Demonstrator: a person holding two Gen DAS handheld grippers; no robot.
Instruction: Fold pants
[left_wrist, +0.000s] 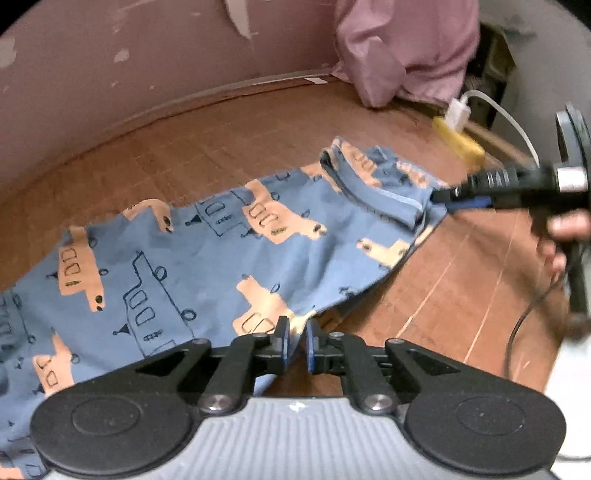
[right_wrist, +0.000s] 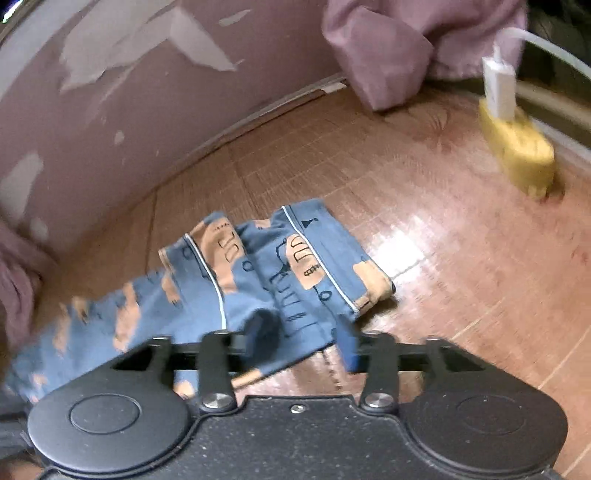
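Blue cotton pants (left_wrist: 207, 258) printed with tan vehicles lay spread on the brown wooden floor (left_wrist: 461, 295), well short of the yellow power strip (right_wrist: 517, 151) and the pink cloth (right_wrist: 388, 48) at the wall. The left gripper (left_wrist: 295, 341) was clenched on the pants' near edge, a fold of fabric pinched between its blue pads. The right gripper (right_wrist: 303, 336) stood released, jaws apart over the cuffed end of the pants, one finger on the fabric.
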